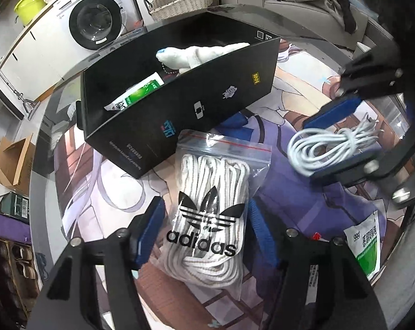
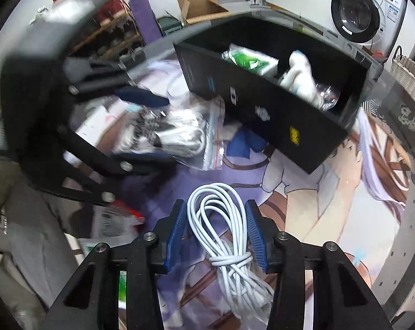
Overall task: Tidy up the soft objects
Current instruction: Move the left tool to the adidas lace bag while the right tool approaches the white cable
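- 1 black box
- 2 green sachets: one in box, one on mat
- 1 bagged rope
- 1 cable coil
- 1 plush toy

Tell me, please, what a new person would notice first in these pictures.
Probably the clear zip bag of white rope with a large Adidas logo, lying between the open blue pads of the left tool, just in front of the black box. Next, the coiled white cable between the pads of the right tool. Inside the box lie a white plush toy and a green-and-white packet.
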